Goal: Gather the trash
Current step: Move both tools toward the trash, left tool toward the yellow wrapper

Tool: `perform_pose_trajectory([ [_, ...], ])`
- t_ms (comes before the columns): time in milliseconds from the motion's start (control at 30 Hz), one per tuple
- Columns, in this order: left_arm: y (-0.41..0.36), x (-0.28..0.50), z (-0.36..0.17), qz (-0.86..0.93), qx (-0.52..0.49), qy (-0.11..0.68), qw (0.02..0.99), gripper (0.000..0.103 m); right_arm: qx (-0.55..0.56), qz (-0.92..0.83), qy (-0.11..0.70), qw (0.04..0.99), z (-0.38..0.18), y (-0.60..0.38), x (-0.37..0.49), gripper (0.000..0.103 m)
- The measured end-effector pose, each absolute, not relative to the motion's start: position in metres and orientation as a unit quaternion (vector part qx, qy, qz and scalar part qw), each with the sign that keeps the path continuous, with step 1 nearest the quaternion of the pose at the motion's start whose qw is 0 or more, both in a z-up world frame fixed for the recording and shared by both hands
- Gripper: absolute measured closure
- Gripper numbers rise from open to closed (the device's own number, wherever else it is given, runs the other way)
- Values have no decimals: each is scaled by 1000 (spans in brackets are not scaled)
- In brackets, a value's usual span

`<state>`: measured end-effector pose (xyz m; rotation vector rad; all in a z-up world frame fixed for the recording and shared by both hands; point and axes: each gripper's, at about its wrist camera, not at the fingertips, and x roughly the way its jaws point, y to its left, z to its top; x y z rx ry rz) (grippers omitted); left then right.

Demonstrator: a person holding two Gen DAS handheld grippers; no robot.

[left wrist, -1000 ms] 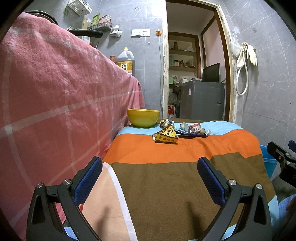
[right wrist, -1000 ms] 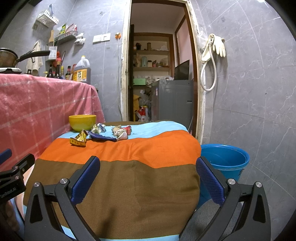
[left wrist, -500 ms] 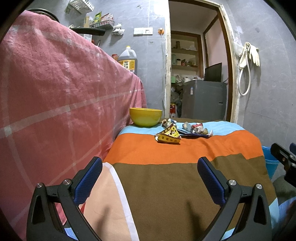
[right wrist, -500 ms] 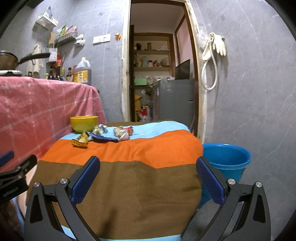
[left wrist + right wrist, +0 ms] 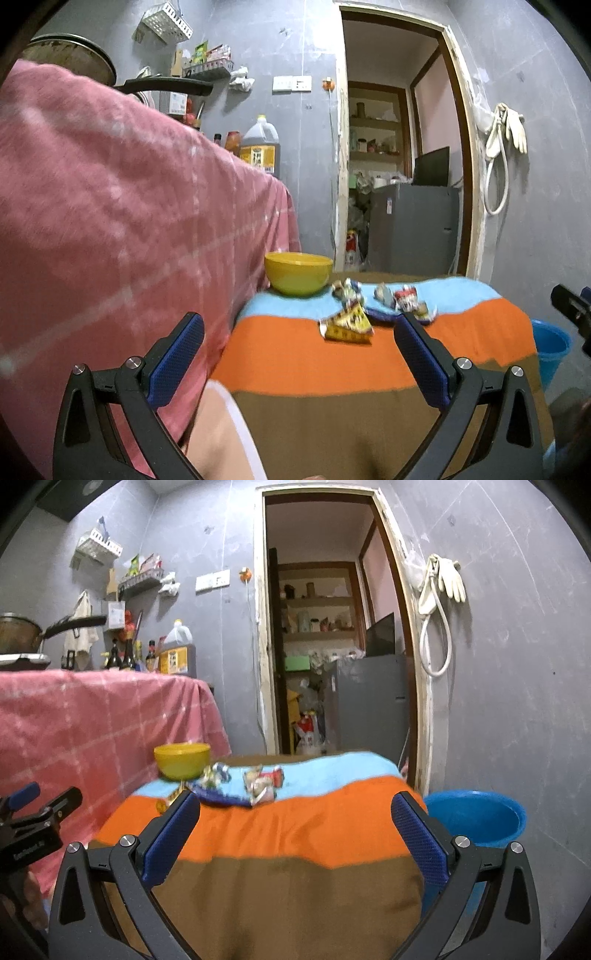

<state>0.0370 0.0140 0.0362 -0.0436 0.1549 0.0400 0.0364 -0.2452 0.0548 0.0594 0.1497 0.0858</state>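
Observation:
Several crumpled snack wrappers lie on the far part of a striped cloth-covered table (image 5: 295, 354): a yellow wrapper (image 5: 349, 325), a blue one (image 5: 218, 797) and a red-and-white one (image 5: 406, 297) (image 5: 264, 781). A yellow bowl (image 5: 298, 272) (image 5: 181, 760) stands just behind them. A blue bucket (image 5: 476, 818) (image 5: 552, 345) sits on the floor at the table's right side. My left gripper (image 5: 298, 358) is open over the orange stripe, short of the wrappers. My right gripper (image 5: 295, 836) is open too, with nothing between its fingers.
A tall counter draped in pink cloth (image 5: 110, 221) walls off the left side, with a pan (image 5: 22, 635) and an oil jug (image 5: 260, 147) on top. A doorway (image 5: 332, 646) with a grey fridge (image 5: 369, 701) lies behind. The grey tiled wall (image 5: 517, 683) is on the right.
Both grippers have moved forward and up toward the wrappers, which now look larger and nearer. The fingers stayed spread; nothing was picked up.

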Motion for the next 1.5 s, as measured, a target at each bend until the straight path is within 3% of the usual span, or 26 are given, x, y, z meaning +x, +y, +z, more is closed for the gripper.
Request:
perform_pose_trajectory([
  [467, 14, 91, 72, 31, -42, 28, 998, 2, 47, 44, 9, 998, 100, -257, 106, 0],
  [700, 3, 123, 70, 40, -29, 33, 998, 2, 45, 64, -6, 997, 98, -256, 145, 0],
  [1033, -2, 164, 49, 60, -16, 120, 991, 2, -8, 89, 66, 994, 79, -244, 193, 0],
  [1500, 1, 195, 33, 28, -32, 214, 976, 2, 37, 135, 192, 971, 49, -255, 238, 3],
])
